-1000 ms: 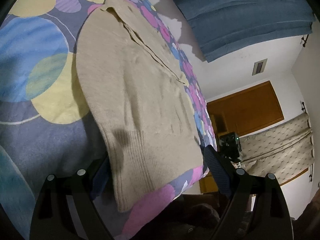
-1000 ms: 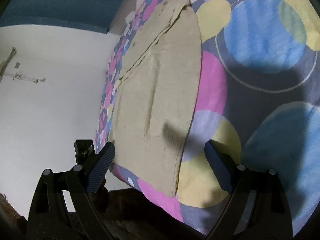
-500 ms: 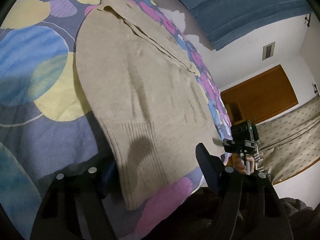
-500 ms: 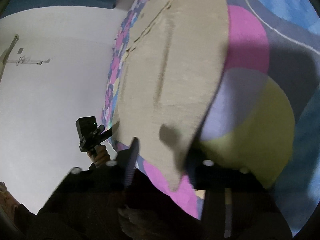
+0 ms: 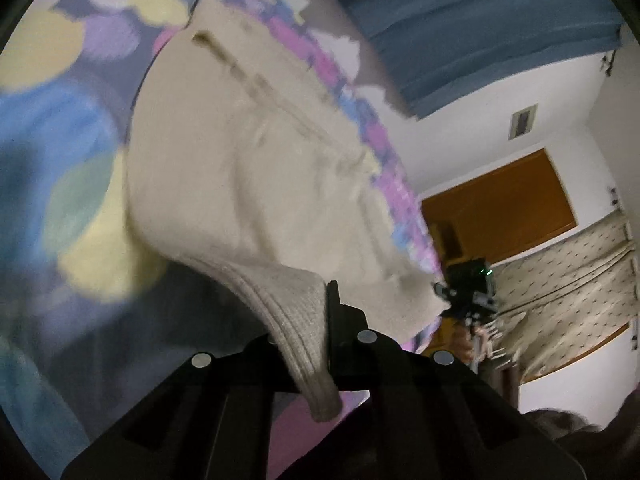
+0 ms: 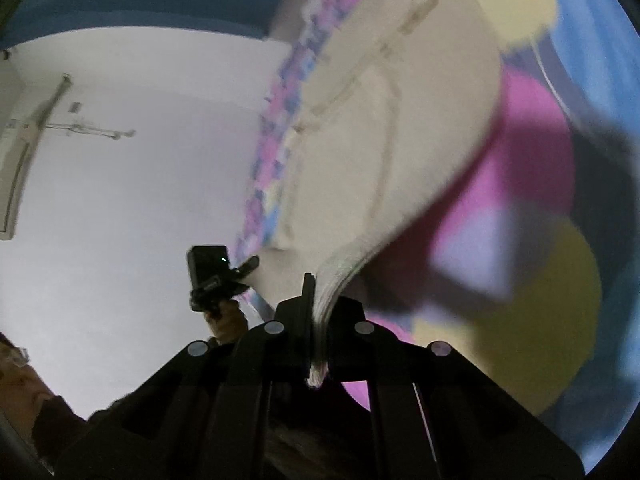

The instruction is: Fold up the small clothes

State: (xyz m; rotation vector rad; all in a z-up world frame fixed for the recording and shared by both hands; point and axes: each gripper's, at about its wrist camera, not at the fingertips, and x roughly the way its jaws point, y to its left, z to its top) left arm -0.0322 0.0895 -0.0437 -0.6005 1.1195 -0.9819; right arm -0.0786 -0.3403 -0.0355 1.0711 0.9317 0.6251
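1. The left gripper (image 5: 316, 320) has its two black fingers pinched together on the ribbed hem of the beige knitted sweater (image 5: 256, 184); the fold of ribbing runs down between the fingers and pokes out below them.
2. The right gripper (image 6: 316, 304) is likewise clamped on the ribbed hem at the sweater's other bottom corner, with a thin stack of knit edges squeezed between its black fingers.
3. From each grip the hem rises off the surface, so the bottom edge of the sweater hangs lifted while its upper body lies flat further away.
4. In the left wrist view the sweater stretches away toward its collar at the top, with a buttoned placket running along it as a darker line; the image is blurred, so finer detail cannot be made out.
5. The sweater lies on a bedspread printed with large coloured circles (image 5: 60, 184) in blue, yellow, pink and lilac on a grey-purple ground.
6. In the right wrist view the left gripper shows as a small black device held in a hand, just beside the sweater's far bottom corner; in the left wrist view the right gripper appears the same way at the opposite corner.
7. Beyond the bed are a blue curtain (image 5: 472, 28), a white wall (image 6: 132, 176), an orange-brown wooden door (image 5: 504, 204) and a beige patterned curtain (image 5: 568, 292).
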